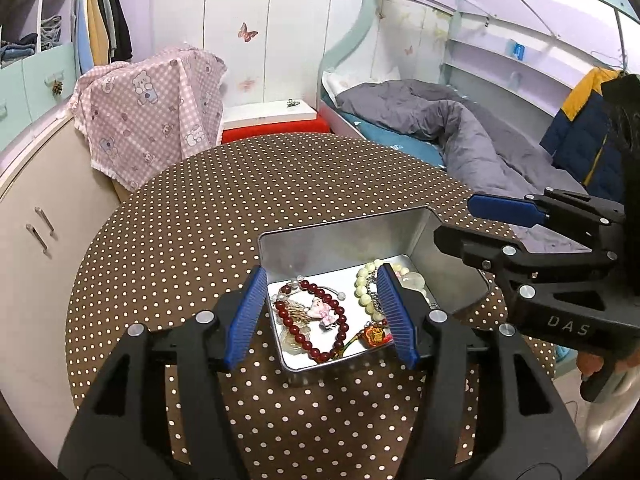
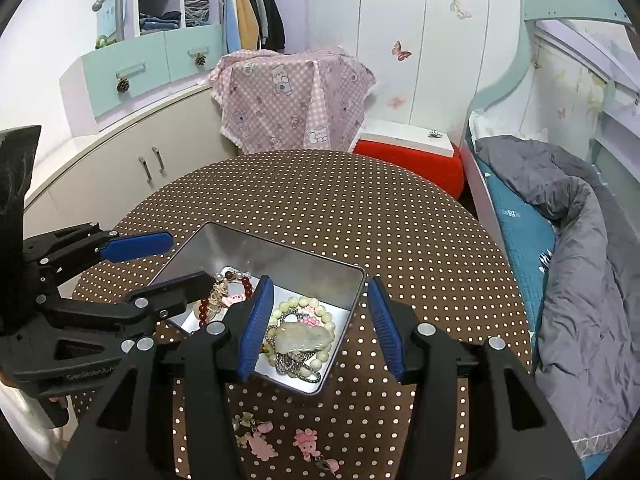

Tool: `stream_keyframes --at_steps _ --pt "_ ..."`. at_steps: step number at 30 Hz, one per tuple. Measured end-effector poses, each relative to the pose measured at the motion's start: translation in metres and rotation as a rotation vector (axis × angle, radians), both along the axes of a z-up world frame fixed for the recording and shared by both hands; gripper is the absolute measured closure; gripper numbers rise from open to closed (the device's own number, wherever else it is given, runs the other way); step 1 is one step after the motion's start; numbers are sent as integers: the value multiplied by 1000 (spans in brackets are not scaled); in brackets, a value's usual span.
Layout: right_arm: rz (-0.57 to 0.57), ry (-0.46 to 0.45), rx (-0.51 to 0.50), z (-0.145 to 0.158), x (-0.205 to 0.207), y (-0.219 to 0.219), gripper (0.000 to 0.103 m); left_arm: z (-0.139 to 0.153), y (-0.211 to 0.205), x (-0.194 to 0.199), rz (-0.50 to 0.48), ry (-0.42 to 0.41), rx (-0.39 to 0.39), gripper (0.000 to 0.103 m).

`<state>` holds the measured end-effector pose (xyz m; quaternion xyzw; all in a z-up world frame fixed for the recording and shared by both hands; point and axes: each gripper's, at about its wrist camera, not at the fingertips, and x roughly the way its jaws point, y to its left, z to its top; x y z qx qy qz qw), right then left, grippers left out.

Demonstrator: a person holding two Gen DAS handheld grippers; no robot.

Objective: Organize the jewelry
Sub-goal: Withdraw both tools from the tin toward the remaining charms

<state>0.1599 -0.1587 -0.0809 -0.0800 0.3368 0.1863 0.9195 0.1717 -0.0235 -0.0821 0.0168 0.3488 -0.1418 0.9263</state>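
Two grippers, left [image 1: 320, 312] and right [image 2: 320, 324], agape, empty, straddling tin [image 1: 344, 232] rims

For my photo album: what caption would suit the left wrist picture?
Open left gripper hovers over a metal tin of bead bracelets on a polka-dot table.

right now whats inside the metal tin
In the tin: a dark red bead bracelet, a pale bead bracelet, a whitish stone pendant, a silver chain. The fingers cover parts of it.

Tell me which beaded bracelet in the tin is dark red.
The red bead bracelet on the tin's left side; the other strand is pale cream.
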Motion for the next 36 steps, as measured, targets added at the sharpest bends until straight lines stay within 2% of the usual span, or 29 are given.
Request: stream_keyframes --at_steps 23,36 --pt "-46 -27 26 6 -40 -18 53 9 -10 -40 -19 -32 -16 41" --pt "-8 96 57 -31 -64 -16 53 -20 -9 -61 -13 49 -12 41"
